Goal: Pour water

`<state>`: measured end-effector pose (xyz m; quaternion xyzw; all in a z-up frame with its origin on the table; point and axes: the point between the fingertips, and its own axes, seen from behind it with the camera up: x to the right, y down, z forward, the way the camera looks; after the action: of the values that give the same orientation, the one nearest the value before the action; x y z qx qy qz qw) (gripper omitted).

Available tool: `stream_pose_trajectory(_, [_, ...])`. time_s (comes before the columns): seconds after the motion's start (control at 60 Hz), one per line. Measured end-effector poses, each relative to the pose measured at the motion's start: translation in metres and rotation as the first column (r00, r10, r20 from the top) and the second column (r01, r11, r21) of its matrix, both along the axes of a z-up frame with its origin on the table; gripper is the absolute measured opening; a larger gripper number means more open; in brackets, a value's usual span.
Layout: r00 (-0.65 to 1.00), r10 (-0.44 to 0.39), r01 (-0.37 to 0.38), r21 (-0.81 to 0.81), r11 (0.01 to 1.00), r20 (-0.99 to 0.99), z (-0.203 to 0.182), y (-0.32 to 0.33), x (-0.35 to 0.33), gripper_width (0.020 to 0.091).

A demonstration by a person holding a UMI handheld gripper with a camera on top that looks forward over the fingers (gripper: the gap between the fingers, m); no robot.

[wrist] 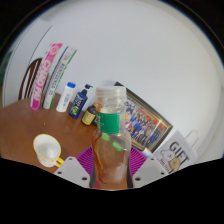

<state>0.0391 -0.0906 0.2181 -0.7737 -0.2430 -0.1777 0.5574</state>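
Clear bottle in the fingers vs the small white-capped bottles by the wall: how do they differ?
The clear bottle stands between the gripper fingers, both pads against it; the small bottles stand free, beyond it on the wooden table.
The clear bottle is see-through with a green label; the small bottles look opaque, white and dark.
The clear bottle's mouth looks open, no cap visible; the small bottles look capped.
Shared: all stand upright.

Bottle (111, 125) at lower centre of the frame, between the fingers of the gripper (112, 172). Cup (46, 149) at lower left, on the table (30, 125). Small bottles (78, 99) behind, in a row at centre left. Boxes (52, 72) at upper left, behind those. Magazine (146, 125) at centre right, box (176, 155) at lower right.
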Motion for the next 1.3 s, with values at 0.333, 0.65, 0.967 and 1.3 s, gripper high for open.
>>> stream_pose_trajectory(0.333, [0.888, -0.041, -0.021, -0.130, 0.991, -0.458, -0.107, 0.002, 0.033, 0.0421])
stream_pose_trajectory(0.65, [0.839, -0.017, -0.060, -0.124, 0.990, -0.544, -0.155, 0.009, 0.030, 0.0469])
stream_pose_trajectory(0.967, [0.865, -0.127, 0.009, -0.237, 0.971, -0.486, -0.167, -0.012, 0.048, 0.0832])
stream_pose_trajectory(1.3, [0.852, -0.296, 0.138, -0.360, 0.923, -0.432, -0.089, -0.153, 0.038, 0.0850])
